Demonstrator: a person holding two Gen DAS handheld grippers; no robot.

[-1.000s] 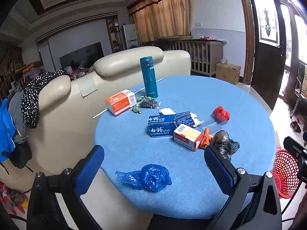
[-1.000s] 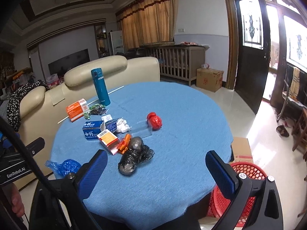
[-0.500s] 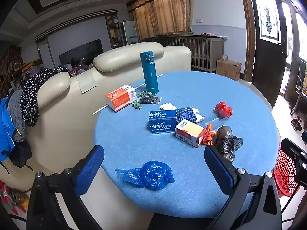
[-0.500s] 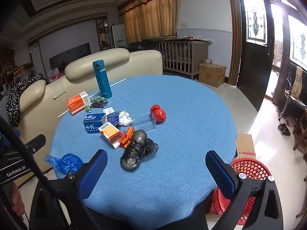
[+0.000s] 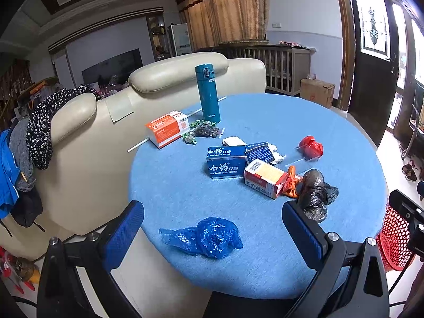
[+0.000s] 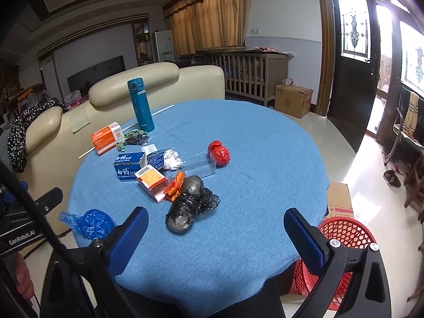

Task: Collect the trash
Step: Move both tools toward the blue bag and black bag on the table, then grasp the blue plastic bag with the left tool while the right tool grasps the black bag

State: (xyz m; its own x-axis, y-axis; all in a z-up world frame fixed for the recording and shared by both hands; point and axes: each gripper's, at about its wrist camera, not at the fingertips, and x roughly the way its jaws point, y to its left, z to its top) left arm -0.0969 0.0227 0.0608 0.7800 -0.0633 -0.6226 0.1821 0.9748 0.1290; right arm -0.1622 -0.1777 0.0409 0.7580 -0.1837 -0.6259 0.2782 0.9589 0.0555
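Left gripper [image 5: 212, 228]: fingers spread wide, holding nothing, poised above the table's [image 5: 265, 265] near edge. The blue bag [image 5: 209, 237] lies between its fingers. Right gripper [image 6: 216, 228]: fingers spread wide, empty, with the black bag [image 6: 192, 202] at 11 o'clock from it. Boxes, a red bag [image 6: 219, 153] and a teal flask [image 6: 141, 105] lie farther back. The red basket [image 6: 341, 234] stands on the floor at the table's 4 o'clock.
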